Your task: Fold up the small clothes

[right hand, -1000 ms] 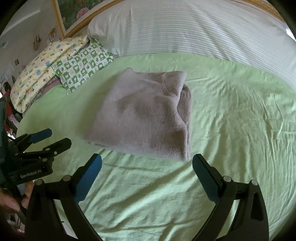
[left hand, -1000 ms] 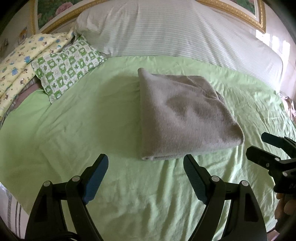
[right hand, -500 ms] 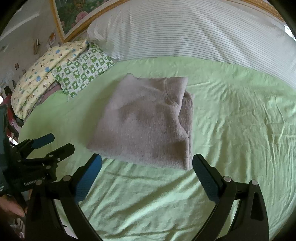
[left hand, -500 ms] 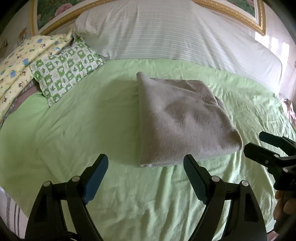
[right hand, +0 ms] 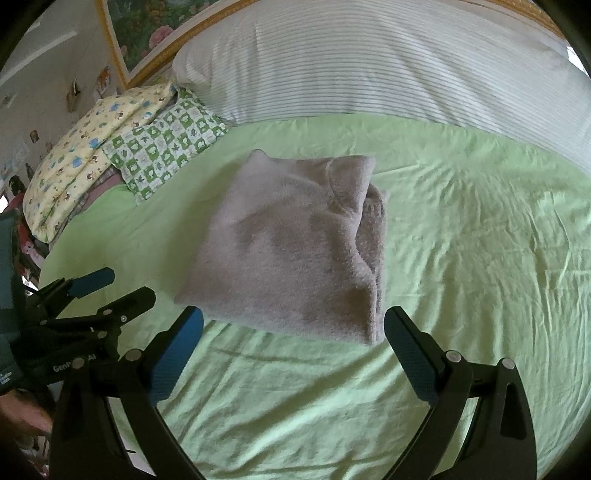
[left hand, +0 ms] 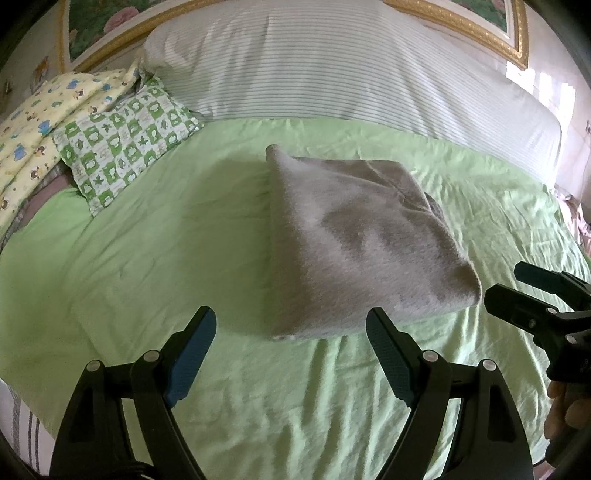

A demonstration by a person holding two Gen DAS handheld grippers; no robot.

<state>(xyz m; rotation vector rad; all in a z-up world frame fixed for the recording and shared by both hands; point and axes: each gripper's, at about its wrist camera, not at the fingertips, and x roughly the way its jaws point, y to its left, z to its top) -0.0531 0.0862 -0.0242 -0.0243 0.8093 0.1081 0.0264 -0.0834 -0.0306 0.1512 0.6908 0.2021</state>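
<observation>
A grey fleece garment (left hand: 354, 243) lies folded into a thick rectangle on the green sheet (left hand: 147, 266); it also shows in the right wrist view (right hand: 295, 247). My left gripper (left hand: 291, 325) is open and empty, just short of the garment's near edge. My right gripper (right hand: 293, 325) is open and empty, also just short of the near edge. Each gripper shows in the other's view: the right one at the right edge (left hand: 517, 284), the left one at the left edge (right hand: 118, 288). Neither touches the garment.
A large striped white pillow (left hand: 332, 66) runs across the head of the bed. A green checked pillow (left hand: 122, 140) and a yellow printed one (left hand: 40, 122) lie at the far left. A gold picture frame (left hand: 461, 33) hangs behind.
Both grippers have edged closer to the garment, which now sits slightly lower and larger in both views. Jaws stay open. The garment has not moved.
</observation>
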